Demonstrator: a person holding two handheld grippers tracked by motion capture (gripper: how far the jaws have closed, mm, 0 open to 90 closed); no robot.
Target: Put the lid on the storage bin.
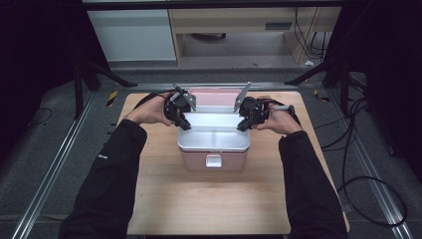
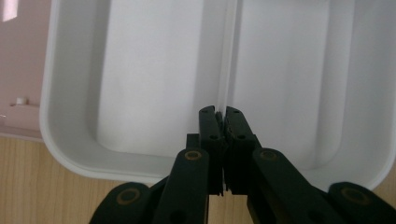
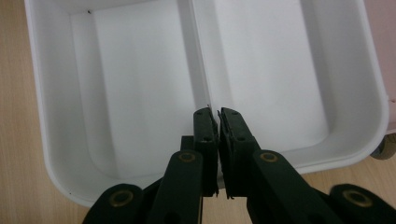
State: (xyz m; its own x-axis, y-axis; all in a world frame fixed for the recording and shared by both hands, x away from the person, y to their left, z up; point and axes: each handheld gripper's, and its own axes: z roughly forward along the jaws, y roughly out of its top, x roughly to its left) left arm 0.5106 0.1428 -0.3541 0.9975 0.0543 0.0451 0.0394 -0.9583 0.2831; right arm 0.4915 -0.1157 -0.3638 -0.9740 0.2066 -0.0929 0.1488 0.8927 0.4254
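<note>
both grippers sit over the white tray in the high view: the left gripper (image 1: 180, 110) at the tray's left end, a little left of frame centre, and the right gripper (image 1: 250, 114) at its right end, a little right of centre. the white tray (image 1: 214, 142) rests in a pink box (image 1: 214, 160) at the middle of the wooden table (image 1: 164, 199), with the pink lid (image 1: 215, 96) standing open behind it. two forearms in black sleeves rise from the bottom corners and angle inward; the left hand (image 1: 149, 110) and right hand (image 1: 278, 119) each wrap a gripper body, jaws pointing inward and down toward the tray's ends. from this height i cannot tell how the jaws stand. one box, one tray, two grippers.

left gripper view: the left gripper (image 2: 219, 114) rises from the bottom centre with its two black jaws drawn together, clamping the thin white divider (image 2: 229, 60) that runs up the frame from their tips. the tray (image 2: 60, 140) spreads across the upper frame, two compartments counted, one on each side of the divider. pink shows at the far left, wood at the lower left.

right gripper view: the right gripper (image 3: 214, 114) likewise comes from the bottom centre, jaws closed on the divider (image 3: 198, 51) where it meets the near wall. the tray (image 3: 51, 154) again shows two compartments, wood along the left edge and pink at the right edge.
</note>
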